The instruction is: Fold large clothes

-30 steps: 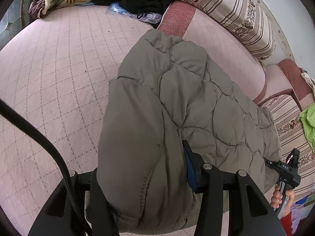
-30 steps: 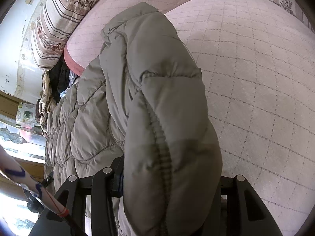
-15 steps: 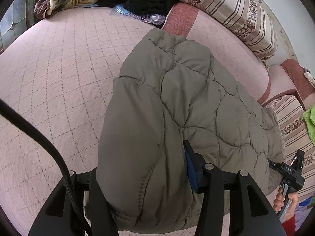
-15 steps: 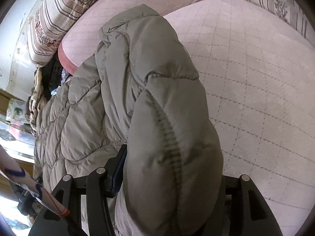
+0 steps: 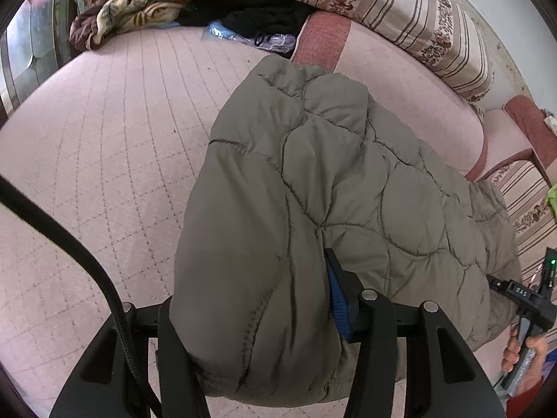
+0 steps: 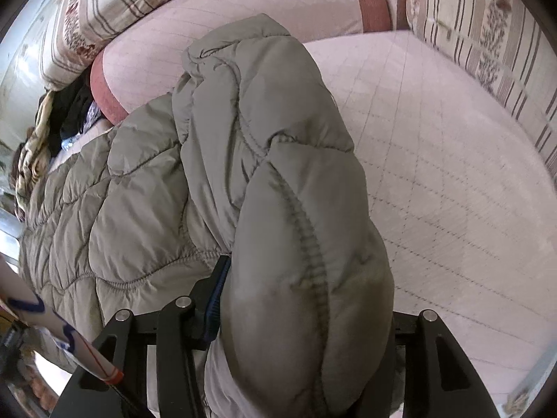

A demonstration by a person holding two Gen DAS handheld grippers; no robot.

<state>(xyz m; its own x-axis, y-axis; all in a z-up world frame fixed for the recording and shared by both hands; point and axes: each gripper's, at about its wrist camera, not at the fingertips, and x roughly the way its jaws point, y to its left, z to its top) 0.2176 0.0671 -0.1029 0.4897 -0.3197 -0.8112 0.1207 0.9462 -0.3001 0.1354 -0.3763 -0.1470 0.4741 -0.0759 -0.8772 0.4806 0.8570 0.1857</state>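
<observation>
Two grippers clamp one olive quilted jacket [image 5: 334, 188] above the pink quilted sofa seat [image 5: 104, 160]: the left gripper [image 5: 254, 317] grips its left part, and the right gripper [image 6: 303, 313], jaws closing, pinches its right part. Its body reads "DAS" mirrored.

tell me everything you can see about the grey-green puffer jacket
The puffer jacket is olive-grey and thickly padded, with curved quilting seams and a smooth, slightly shiny shell. It is bunched and doubled over, lying along the pink quilted sofa seat. One padded end bulges between the fingers of the left gripper, which is clamped on it; the other end fills the right gripper, whose jaws are closing on the fabric. No zip, hood or label shows.
</observation>
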